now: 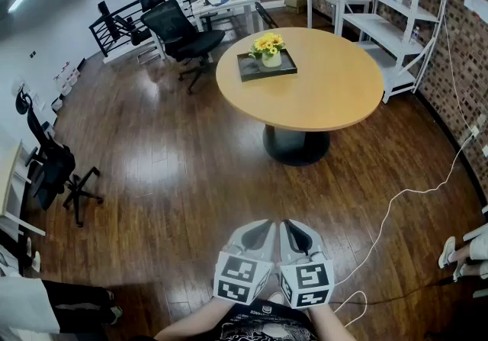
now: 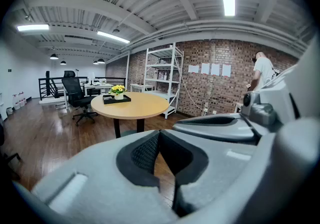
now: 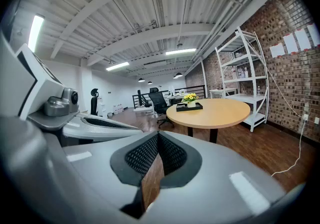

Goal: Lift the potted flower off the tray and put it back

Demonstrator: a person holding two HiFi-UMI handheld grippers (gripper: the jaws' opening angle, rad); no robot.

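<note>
The potted flower [image 1: 268,48], yellow blooms in a small white pot, stands on a dark square tray [image 1: 252,72] at the far side of a round wooden table [image 1: 320,95]. My left gripper [image 1: 264,228] and right gripper [image 1: 293,230] hang side by side close to my body, far from the table over the wooden floor. Both are shut with nothing between the jaws. The left gripper view has the flower [image 2: 118,89] and tray [image 2: 116,100] small in the distance. In the right gripper view the flower [image 3: 190,98] also stands far off on its tray [image 3: 189,107].
A black office chair [image 1: 183,34] stands behind the table, another chair [image 1: 53,168] at the left wall. White shelving [image 1: 389,19] lines the brick wall at right. A white cable [image 1: 396,202] runs over the floor at right. A person [image 2: 262,70] stands by the brick wall.
</note>
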